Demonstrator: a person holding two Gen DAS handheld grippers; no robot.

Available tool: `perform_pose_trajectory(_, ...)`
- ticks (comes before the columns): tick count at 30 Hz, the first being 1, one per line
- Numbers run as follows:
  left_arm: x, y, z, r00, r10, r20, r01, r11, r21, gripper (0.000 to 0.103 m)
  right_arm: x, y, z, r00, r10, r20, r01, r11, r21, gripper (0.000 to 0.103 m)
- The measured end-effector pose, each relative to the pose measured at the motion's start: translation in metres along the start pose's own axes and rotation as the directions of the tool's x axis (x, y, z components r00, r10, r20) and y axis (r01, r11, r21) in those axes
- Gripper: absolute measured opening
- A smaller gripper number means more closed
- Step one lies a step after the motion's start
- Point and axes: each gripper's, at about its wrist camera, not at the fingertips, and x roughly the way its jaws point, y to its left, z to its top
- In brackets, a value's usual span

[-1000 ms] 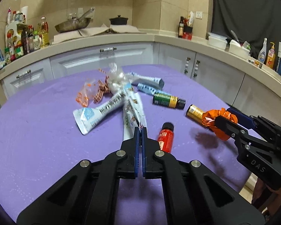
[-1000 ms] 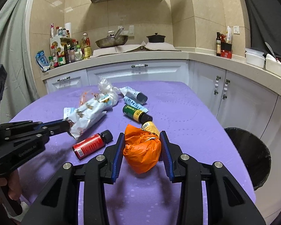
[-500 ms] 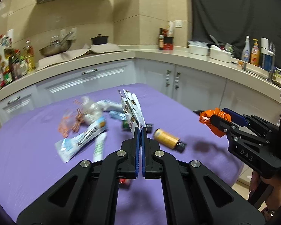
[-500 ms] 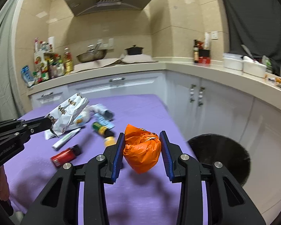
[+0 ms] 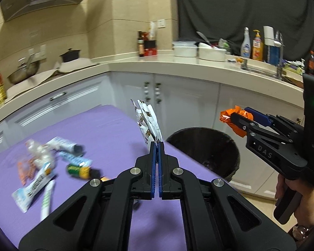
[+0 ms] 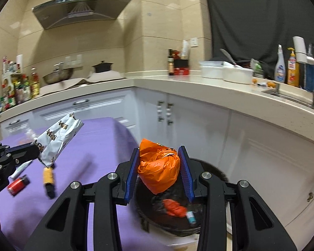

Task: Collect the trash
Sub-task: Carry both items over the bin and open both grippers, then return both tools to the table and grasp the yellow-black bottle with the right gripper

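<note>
Both wrist cams look fwd along own fingers, angled down, close; both share purple table [image 5: 106, 125] edge & black bin [image 6: 211, 167].

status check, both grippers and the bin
Left gripper shut on white wrapper. Right gripper shut on orange bag, above bin. Nothing blocking bin.

The tabletop [image 5: 98, 125] wears a purple cloth, matt, with a faint dotted pattern. The white wrapper [image 6: 58, 138] looks like crinkled foil-lined plastic with a soft shine. The orange bag [image 6: 159, 167] is thin, glossy plastic, much creased. Both grippers are matt black plastic with bright metal screws; the left gripper [image 5: 157, 146] and the right gripper [image 6: 159, 167] have blue ribbed pads. The bin liner [image 6: 173, 219] is shiny black plastic film. The range hood [image 6: 81, 8] is brushed metal.
</note>
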Motion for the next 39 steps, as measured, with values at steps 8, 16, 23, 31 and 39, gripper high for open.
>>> perform_pose_trajectory(8,0.045,-0.048,0.017,0.999,-0.049,-0.019,0.05,0.997,0.054,0.002,0.025,-0.037,-0.004,0.999,-0.047,-0.018,0.047,0.998,0.036,0.038)
perform_pose_trajectory(16,0.087,-0.068,0.021,0.996,-0.06,-0.066,0.065,0.995,0.071,0.002,0.051,-0.06,-0.009,0.997,-0.06,-0.043,0.063,0.996,0.066,0.038)
perform_pose_trajectory(23,0.109,-0.07,0.022,0.993,-0.053,-0.105,0.059,0.996,0.062,0.027,0.07,-0.07,-0.015,0.996,-0.055,-0.065,0.062,0.992,0.108,0.049)
perform_pose_trajectory(31,0.107,-0.061,0.021,0.995,-0.036,-0.098,0.04,0.999,0.034,0.047,0.068,-0.067,-0.016,0.996,-0.057,-0.065,0.064,0.992,0.104,0.049)
perform_pose_trajectory(39,0.085,-0.045,0.02,0.997,-0.018,-0.077,0.019,1.0,0.011,0.048,0.052,-0.056,-0.012,0.997,-0.043,-0.057,0.049,0.994,0.098,0.049)
